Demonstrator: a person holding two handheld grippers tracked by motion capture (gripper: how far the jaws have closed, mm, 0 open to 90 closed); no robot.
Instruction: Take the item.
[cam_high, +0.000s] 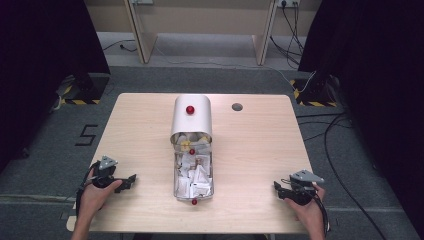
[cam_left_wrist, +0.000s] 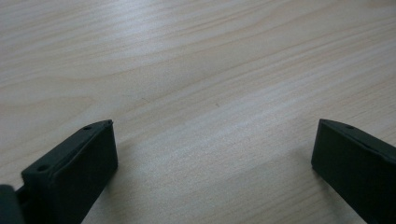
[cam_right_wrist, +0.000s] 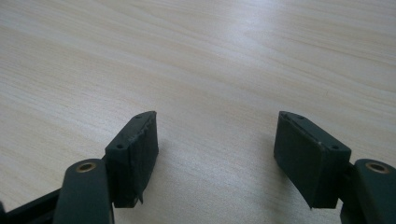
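The person's left hand (cam_high: 92, 192) came in from the near-left corner of the table (cam_high: 150, 120), wrapped around the left gripper (cam_high: 131, 179), which pointed across the wood toward the middle. Its jaws stood wide apart with nothing but bare grain between them, as the left gripper view (cam_left_wrist: 212, 154) showed. The right hand (cam_high: 310, 205) sat at the near-right corner, holding the right gripper (cam_high: 276, 187) low over the surface and aimed inward; its jaws were likewise parted and held nothing (cam_right_wrist: 215, 140).

Between the two, at the middle of the table, lay a clear container (cam_high: 194, 175) packed with white packets, its near end close to the front edge and marked by a small red knob (cam_high: 194, 201). A rounded metal cover (cam_high: 192, 116) with its own red knob lay over the container's far end, leaving the near part uncovered. Each gripper was well apart from the container, with open wood on both sides. A dark round grommet (cam_high: 237, 106) sat toward the far right of the tabletop, and cables (cam_high: 335, 150) trailed on the floor beyond the right edge.
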